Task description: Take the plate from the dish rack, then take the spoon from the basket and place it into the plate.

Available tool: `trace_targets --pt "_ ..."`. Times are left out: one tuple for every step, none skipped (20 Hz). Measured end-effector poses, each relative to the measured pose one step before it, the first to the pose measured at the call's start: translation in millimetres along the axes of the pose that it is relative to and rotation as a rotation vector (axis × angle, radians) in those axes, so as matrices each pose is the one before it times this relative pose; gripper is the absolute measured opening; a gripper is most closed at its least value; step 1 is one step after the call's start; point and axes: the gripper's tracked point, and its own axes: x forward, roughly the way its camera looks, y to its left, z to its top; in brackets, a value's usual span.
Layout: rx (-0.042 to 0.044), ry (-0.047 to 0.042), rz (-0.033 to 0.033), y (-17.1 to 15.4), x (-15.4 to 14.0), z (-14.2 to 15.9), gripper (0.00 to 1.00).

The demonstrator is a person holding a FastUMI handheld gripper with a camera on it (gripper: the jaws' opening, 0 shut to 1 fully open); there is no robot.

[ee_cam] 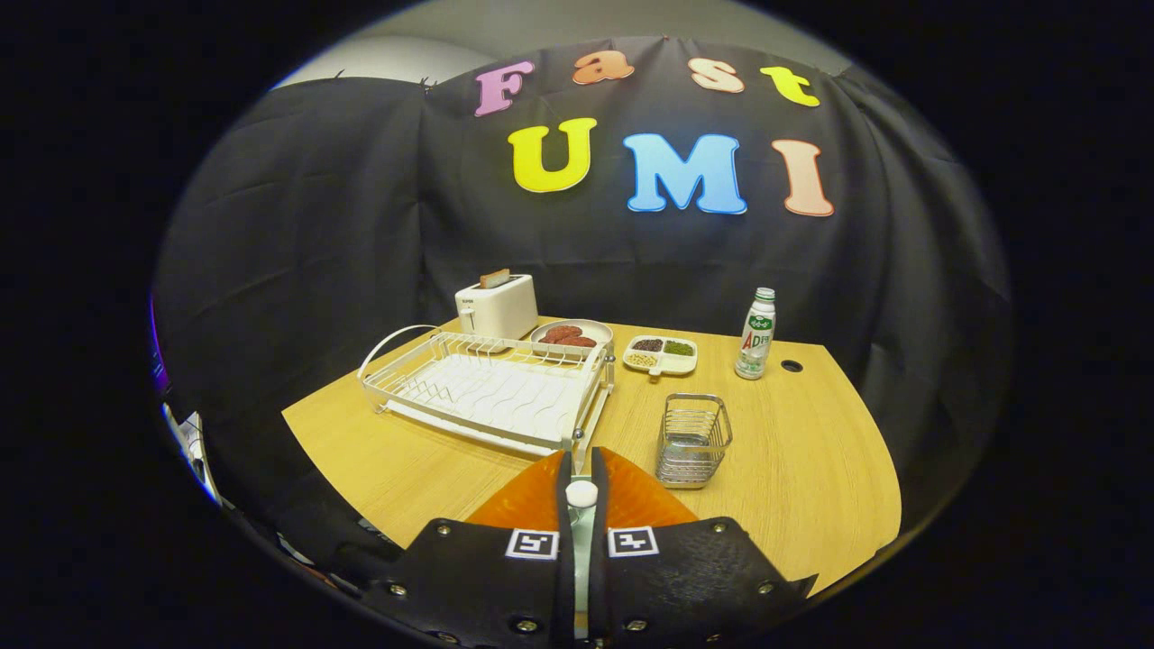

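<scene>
The spoon (581, 532) stands clamped between the gripper (581, 505)'s nearly closed fingers, its rounded end poking up just above the orange plate (631, 500), which lies at the desk (811, 469)'s near edge. Thin, stiff and probably light and slick, it likely needs a firm pinch on the handle. The wire basket (692, 439) sits just beyond on the right; the dish rack (491, 389) stands behind the plate, toward the left edge.

Tongs (581, 518) on a screw-studded body, two square coded markers
</scene>
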Motion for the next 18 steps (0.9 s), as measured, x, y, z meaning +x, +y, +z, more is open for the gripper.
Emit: trace_targets --pt "-0.00044 0.00669 0.00642 3.17 4.84 -0.25 0.06" --pt "0.00169 0.00608 0.00482 3.71 4.18 -0.21 0.06" --pt "0.00086 0.00637 0.00355 3.14 4.26 -0.16 0.06" --pt "-0.00194 0.00765 0.00548 3.80 3.69 -1.42 0.06" --pt "-0.00458 0.00724 0.00212 2.82 3.71 -1.01 0.06" --pt "-0.00488 0.00609 0.00313 2.48 3.80 -1.44 0.06" --pt "-0.00381 0.00569 0.00198 1.95 3.75 -1.14 0.06" --pt "-0.00323 0.00792 0.00309 1.96 3.51 -3.26 0.06" --pt "-0.00306 0.01510 0.00308 2.42 3.21 -3.99 0.06" --pt "-0.00851 0.02287 0.01102 2.68 3.25 -4.96 0.07" --pt "-0.00623 0.00296 0.00691 0.64 2.16 -0.33 0.13" --pt "-0.00526 -0.00516 -0.00721 -2.63 -0.52 3.35 0.14" --pt "-0.00155 -0.00036 -0.01096 -4.23 -1.02 0.54 0.15" --pt "0.00247 -0.00049 -0.00510 -2.16 1.59 0.21 0.15" --pt "0.00037 -0.00108 -0.01348 -4.06 0.14 0.84 0.18" --pt "0.00179 -0.00521 -0.01741 -6.82 -0.57 2.91 0.17" --pt "0.00361 -0.00862 -0.02124 -7.02 -1.14 3.55 0.20" --pt "0.00517 -0.01097 -0.02460 -9.47 -2.24 5.75 0.20"
